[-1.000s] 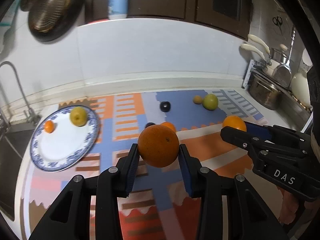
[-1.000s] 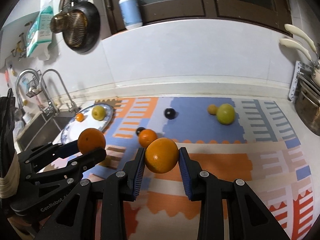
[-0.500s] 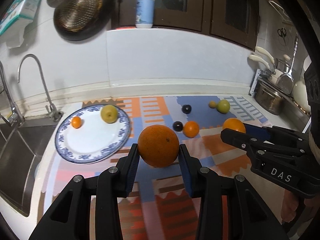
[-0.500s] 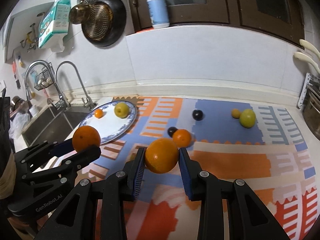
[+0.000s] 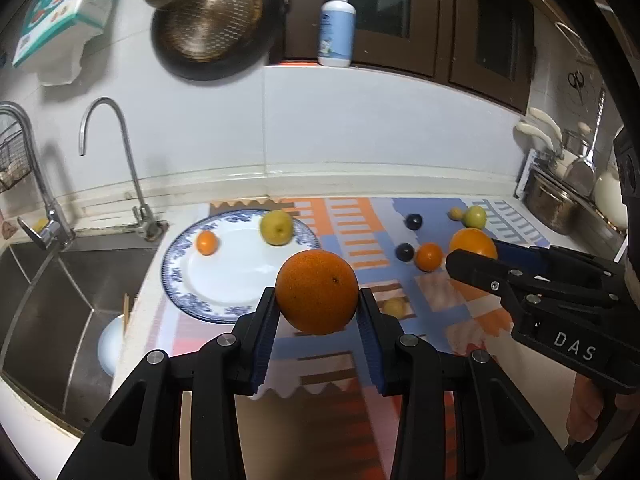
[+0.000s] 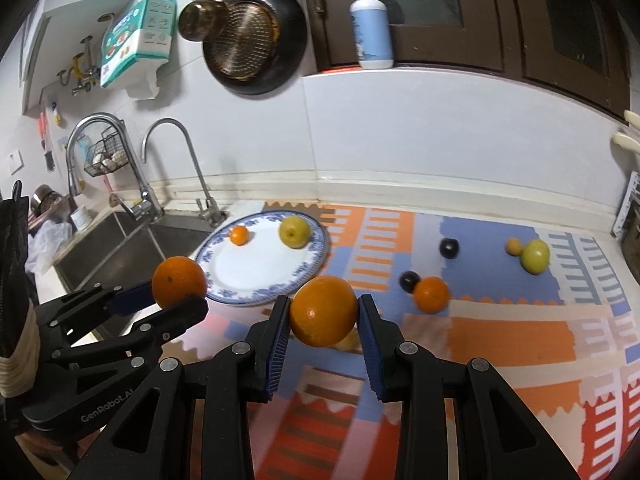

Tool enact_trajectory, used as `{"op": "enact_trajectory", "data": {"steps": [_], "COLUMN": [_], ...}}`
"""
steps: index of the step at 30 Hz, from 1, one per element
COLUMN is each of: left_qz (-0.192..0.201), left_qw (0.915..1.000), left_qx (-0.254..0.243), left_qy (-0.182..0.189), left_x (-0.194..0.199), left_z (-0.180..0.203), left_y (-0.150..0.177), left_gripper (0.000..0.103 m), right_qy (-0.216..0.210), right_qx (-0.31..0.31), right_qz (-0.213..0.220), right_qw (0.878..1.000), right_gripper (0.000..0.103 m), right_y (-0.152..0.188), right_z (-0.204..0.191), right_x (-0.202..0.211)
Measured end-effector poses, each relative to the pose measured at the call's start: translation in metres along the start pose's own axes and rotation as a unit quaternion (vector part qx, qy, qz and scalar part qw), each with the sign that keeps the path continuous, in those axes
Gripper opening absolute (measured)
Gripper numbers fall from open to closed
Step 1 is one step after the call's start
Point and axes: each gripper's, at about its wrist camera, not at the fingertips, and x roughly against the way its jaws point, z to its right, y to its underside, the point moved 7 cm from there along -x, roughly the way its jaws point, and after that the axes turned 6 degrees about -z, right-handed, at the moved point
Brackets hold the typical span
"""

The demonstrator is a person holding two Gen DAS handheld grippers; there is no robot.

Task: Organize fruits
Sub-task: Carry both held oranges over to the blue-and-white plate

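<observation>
White capitals "DAS" stand on the black body of the right gripper (image 5: 472, 258), at the lower right of the left wrist view. In the right wrist view, pale lettering reading "GenRobot.AI" (the last letters run into shadow) sits on the body of the left gripper (image 6: 178, 292), lower left. Print on the teal box (image 6: 138, 32) and the pump bottle (image 6: 371, 26) is too small to read.

counter (image 5: 188, 216) | patterned mat (image 6: 500, 332) | on mat: blue-rimmed plate (image 6: 244, 294), loose fruits (image 6: 431, 294)
</observation>
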Motion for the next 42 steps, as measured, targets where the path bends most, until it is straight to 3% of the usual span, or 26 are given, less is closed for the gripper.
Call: {"op": "enact_trajectory", "data": {"steps": [18, 26, 42], "left_qz": [0.017, 0.006, -0.045], "left_qw": [0.9983, 0.9977, 0.9962], "left_qx": [0.039, 0.046, 0.048], "left_qy": [-0.039, -0.049, -0.057], "left_x": [-0.003, -0.031, -0.102], "left_z": [-0.068, -0.084, -0.113], "left_y": [-0.016, -0.025, -0.027], "left_gripper": [0.038, 0.038, 0.038], "right_qy": [-0.04, -0.049, -0.058], "right_qx": [0.026, 0.032, 0.045], "right_qz": [-0.004, -0.017, -0.083], "right_qw": [0.999, 0.998, 0.994], "right_gripper": [0.035, 0.035, 0.035], "right_y": [-0.04, -0.057, -0.064], "right_z": [-0.057, -0.061, -0.059], "right_x": [-0.047, -0.08, -0.168]}}
